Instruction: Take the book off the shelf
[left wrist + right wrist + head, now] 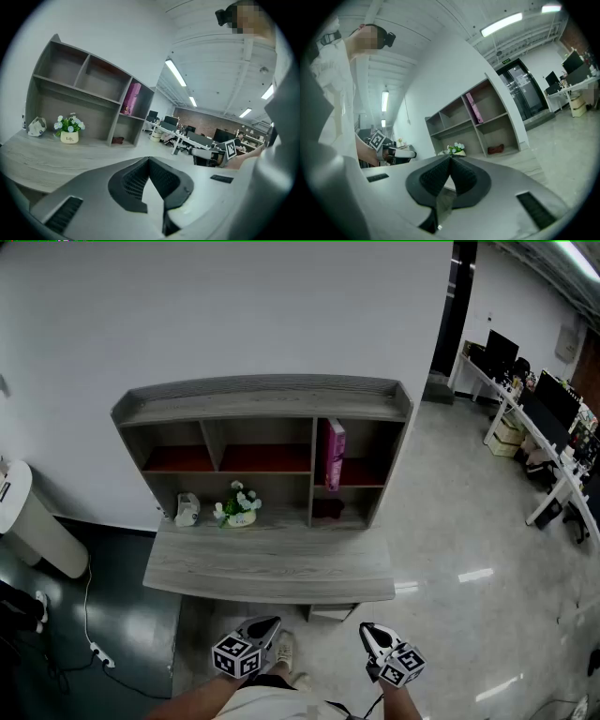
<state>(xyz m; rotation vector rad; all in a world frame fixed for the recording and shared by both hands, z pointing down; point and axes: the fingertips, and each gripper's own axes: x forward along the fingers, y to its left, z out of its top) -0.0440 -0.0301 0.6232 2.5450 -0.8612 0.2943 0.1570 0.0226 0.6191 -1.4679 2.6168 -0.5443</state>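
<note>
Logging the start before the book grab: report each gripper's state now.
Left gripper: closed, nothing between its jaws.
Right gripper: closed, nothing between its jaws.

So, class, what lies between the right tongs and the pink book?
Head view: bare desk top, then the lower compartment holding a small dark red thing, under the book.

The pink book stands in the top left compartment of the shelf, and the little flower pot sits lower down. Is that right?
Not quite. The pink book stands in the top right compartment of the shelf, not the top left; the head view shows it clearly. The rest holds: the little flower pot does sit lower down.
</note>
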